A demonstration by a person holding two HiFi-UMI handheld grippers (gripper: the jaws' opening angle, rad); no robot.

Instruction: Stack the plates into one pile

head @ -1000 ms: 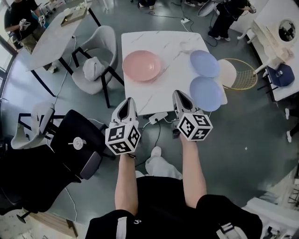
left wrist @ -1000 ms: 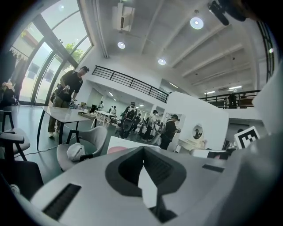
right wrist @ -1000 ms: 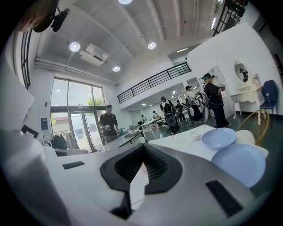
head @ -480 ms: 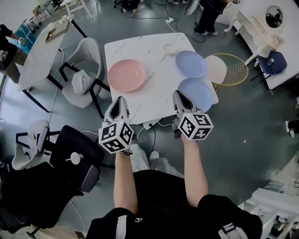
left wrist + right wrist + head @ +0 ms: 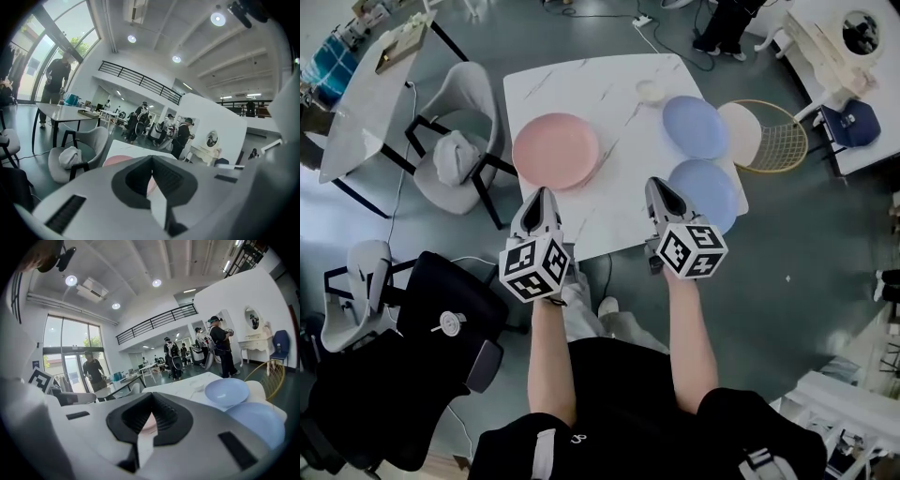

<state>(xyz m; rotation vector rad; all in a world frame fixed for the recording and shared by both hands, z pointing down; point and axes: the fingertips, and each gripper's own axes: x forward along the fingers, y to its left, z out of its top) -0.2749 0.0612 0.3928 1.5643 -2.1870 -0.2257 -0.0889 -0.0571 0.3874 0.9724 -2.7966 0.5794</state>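
Both tongs are held over the near edge of the desk (image 5: 623, 122), pointing toward the far side.

- Left tongs (image 5: 546, 193): shut tight, nothing between them. The pink plate (image 5: 556, 150) lies just beyond the tips, on the left half of the desk.
- Right tongs (image 5: 656, 184): shut tight, also empty. The near blue plate (image 5: 702, 194) lies just to their right, at the near right corner. The far blue plate (image 5: 695, 126) lies beyond it, apart from the tongs.
- The three plates lie separately. The two blue ones are close together; whether their rims touch cannot be told. The pink one is well apart from them.
- A small white dish (image 5: 650, 91) sits near the far edge.

Visibility:
- Left gripper view: the tongs' own body covers most of the desk, leaving only a sliver of pink plate (image 5: 112, 161).
- Right gripper view: the pink plate (image 5: 149, 423) shows only through the notch behind the closed tips. The near blue plate (image 5: 255, 420) is partly cut off by the body.
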